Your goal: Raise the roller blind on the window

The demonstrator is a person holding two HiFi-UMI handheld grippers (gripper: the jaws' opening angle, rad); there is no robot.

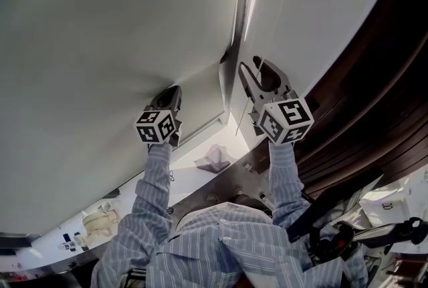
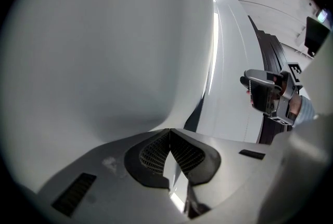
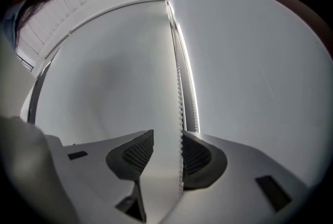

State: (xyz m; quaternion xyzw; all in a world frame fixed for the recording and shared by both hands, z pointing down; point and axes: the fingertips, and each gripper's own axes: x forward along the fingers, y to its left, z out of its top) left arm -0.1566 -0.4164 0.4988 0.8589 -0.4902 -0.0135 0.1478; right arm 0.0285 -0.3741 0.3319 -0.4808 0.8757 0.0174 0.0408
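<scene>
The white roller blind (image 1: 100, 46) fills the window in front of me. My left gripper (image 1: 168, 94) is shut, its tips pinch the blind (image 2: 104, 51) and the fabric puckers around them. In the left gripper view its jaws (image 2: 169, 131) meet with no gap. To the right, my right gripper (image 1: 258, 67) stands open beside the blind's edge. The bead chain (image 3: 180, 114) runs up between its jaws (image 3: 167, 133), close to the right pad, which does not press on it. The chain (image 1: 238, 122) hangs on below that gripper. The right gripper (image 2: 263, 88) also shows in the left gripper view.
A second white panel (image 1: 321, 6) lies right of the chain. Dark wooden panelling (image 1: 381, 99) borders it further right. Below is the window sill (image 1: 190, 170) with a crumpled tissue (image 1: 214, 158) and small items (image 1: 100, 221) at its left end.
</scene>
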